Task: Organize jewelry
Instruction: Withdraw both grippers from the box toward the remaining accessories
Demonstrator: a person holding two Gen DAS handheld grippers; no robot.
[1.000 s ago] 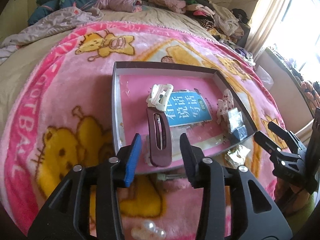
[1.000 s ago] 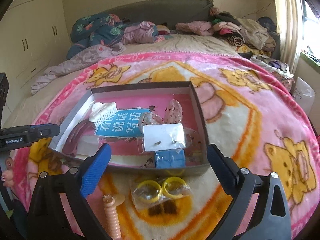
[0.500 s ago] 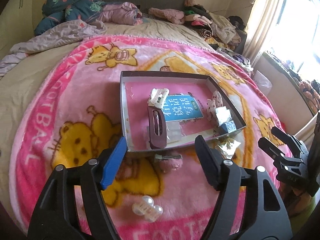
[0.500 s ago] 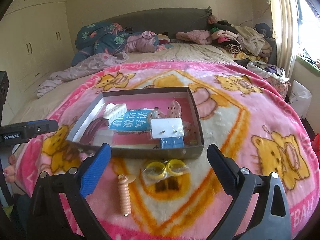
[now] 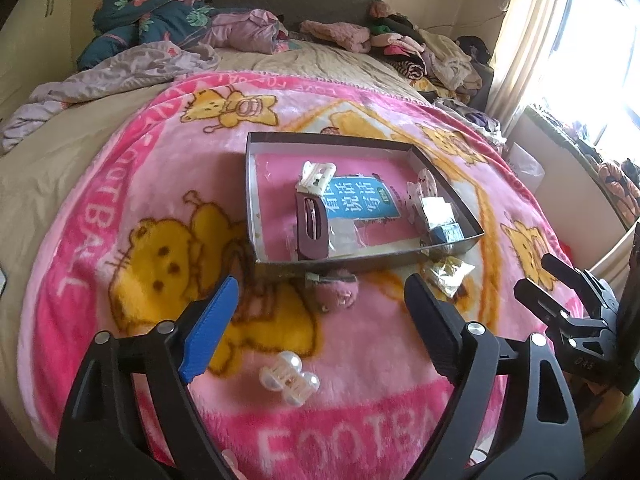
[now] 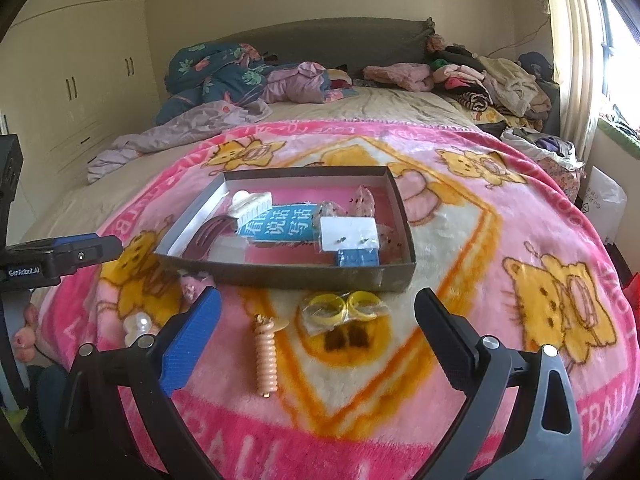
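Observation:
A dark shallow box (image 5: pixel 370 268) (image 6: pixel 296 276) lies on the pink blanket and holds a maroon hair clip (image 5: pixel 311 228) (image 6: pixel 204 236), a white claw clip (image 5: pixel 316 176), a blue card and an earring card (image 6: pixel 348 234). My left gripper (image 5: pixel 320 304) hovers over the blanket short of the box, its jaws opening with nothing between them. A pearl clip (image 5: pixel 290 376) and a pink fuzzy clip (image 5: pixel 334 288) lie on the blanket below it. My right gripper (image 6: pixel 316 328) stands open above a bagged pair of yellow rings (image 6: pixel 342 308) and a peach spiral hair tie (image 6: pixel 266 356).
The pink cartoon blanket (image 5: pixel 120 200) covers the near part of a bed. Piled bedding and clothes (image 6: pixel 248 72) lie along the headboard. Cupboards (image 6: pixel 72 80) stand at the left, a bright window (image 5: pixel 592 40) at the right. The other gripper shows at each view's edge.
The left gripper let go of the maroon hair clip, which now lies in the box, and opened wide while pulling back. The right gripper also drew back from the box, still open.

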